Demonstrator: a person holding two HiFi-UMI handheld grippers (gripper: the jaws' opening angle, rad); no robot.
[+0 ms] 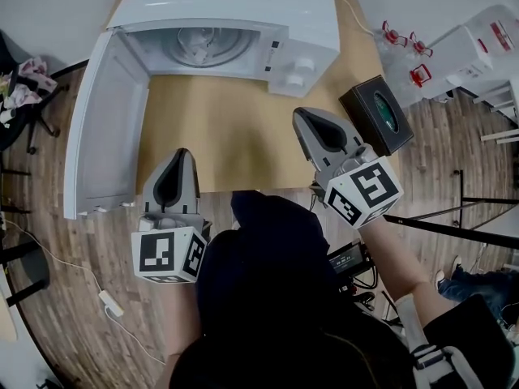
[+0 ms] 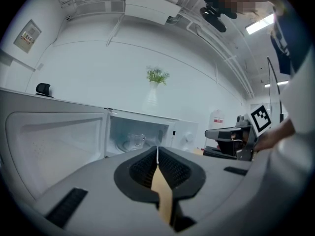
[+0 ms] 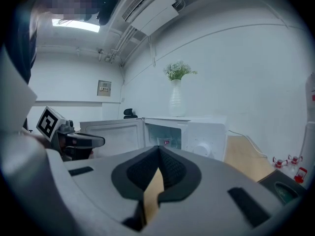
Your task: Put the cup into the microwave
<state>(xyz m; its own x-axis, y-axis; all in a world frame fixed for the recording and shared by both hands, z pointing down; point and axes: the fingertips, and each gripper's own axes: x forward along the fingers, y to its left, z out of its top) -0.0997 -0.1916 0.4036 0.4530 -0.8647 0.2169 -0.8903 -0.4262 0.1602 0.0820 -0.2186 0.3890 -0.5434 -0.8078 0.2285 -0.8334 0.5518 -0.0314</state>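
The glass cup (image 1: 199,45) sat inside the open microwave (image 1: 312,31). I held my left gripper (image 1: 182,154) and right gripper (image 1: 303,116) back, both pressed together and empty, the placing apparently done.

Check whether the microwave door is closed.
No, the microwave has its door swung wide open to the left, baring the cavity.
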